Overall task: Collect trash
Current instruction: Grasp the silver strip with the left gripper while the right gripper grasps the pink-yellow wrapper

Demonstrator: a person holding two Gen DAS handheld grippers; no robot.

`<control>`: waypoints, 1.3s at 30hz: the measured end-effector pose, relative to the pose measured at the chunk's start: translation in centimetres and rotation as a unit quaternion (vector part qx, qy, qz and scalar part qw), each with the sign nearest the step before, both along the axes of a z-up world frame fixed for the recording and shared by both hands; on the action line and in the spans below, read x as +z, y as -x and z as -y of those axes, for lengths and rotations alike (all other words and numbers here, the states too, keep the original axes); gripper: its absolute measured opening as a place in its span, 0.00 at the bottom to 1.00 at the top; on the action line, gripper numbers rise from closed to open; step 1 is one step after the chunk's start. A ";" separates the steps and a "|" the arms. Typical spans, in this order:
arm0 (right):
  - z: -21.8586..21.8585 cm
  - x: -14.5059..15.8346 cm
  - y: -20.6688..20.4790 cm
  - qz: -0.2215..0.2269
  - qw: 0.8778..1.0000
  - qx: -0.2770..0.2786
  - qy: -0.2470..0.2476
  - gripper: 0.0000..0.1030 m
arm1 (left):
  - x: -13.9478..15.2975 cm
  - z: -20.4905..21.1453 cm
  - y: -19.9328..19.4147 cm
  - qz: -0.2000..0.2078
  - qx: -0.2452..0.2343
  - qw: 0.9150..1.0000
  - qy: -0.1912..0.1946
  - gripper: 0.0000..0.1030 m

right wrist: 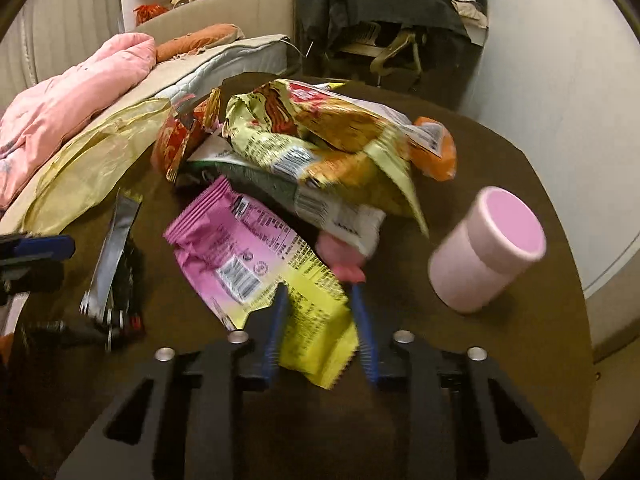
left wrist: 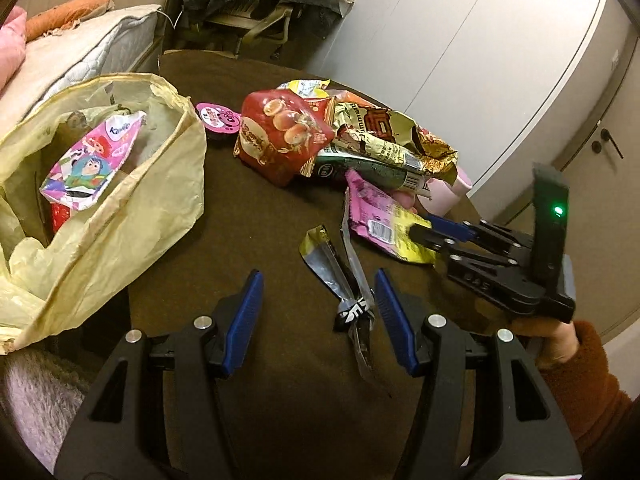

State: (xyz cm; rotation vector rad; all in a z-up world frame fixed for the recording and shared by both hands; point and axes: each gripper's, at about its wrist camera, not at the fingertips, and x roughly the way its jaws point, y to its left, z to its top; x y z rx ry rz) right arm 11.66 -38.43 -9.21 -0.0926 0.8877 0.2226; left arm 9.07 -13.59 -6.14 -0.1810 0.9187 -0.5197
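Note:
My left gripper (left wrist: 318, 280) is open above the brown table, with a thin silver wrapper (left wrist: 344, 276) lying just inside its right finger. My right gripper (right wrist: 320, 292) straddles the yellow end of a pink-and-yellow wrapper (right wrist: 256, 260); its jaws stand a little apart around the wrapper, and the view is blurred. It also shows in the left wrist view (left wrist: 424, 228) at the same wrapper (left wrist: 380, 220). A pile of wrappers lies beyond: a red bag (left wrist: 280, 136), a gold bag (left wrist: 384, 132). A yellow trash bag (left wrist: 120, 200) stands open at the left with a cartoon wrapper (left wrist: 88, 164) inside.
A pink cup (right wrist: 488, 248) stands at the right of the brown round table (right wrist: 520, 184). A small pink lid (left wrist: 218, 120) lies beside the red bag. A bed with pink bedding (right wrist: 68, 100) is to the left, a chair with dark clothes behind.

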 end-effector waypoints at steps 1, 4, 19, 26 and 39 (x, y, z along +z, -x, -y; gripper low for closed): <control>0.4 0.1 0.4 0.000 1.000 -0.003 -0.003 0.23 | 0.1 -0.1 0.1 0.004 0.002 1.000 0.000 0.53; 1.3 0.6 1.5 0.002 1.000 -0.015 -0.011 0.19 | 0.3 -0.6 0.1 0.010 0.009 1.000 0.006 0.53; 5.7 2.0 5.9 0.037 0.994 -0.098 -0.022 0.18 | 0.3 0.0 1.0 0.017 -0.010 1.000 0.018 0.53; 7.3 1.6 7.0 0.040 0.991 -0.116 -0.046 0.18 | -1.4 4.2 0.4 0.000 -0.019 0.998 -0.066 0.53; 5.8 2.1 8.4 0.054 0.992 -0.094 -0.064 0.17 | -1.2 3.3 1.1 0.000 -0.020 0.999 -0.050 0.19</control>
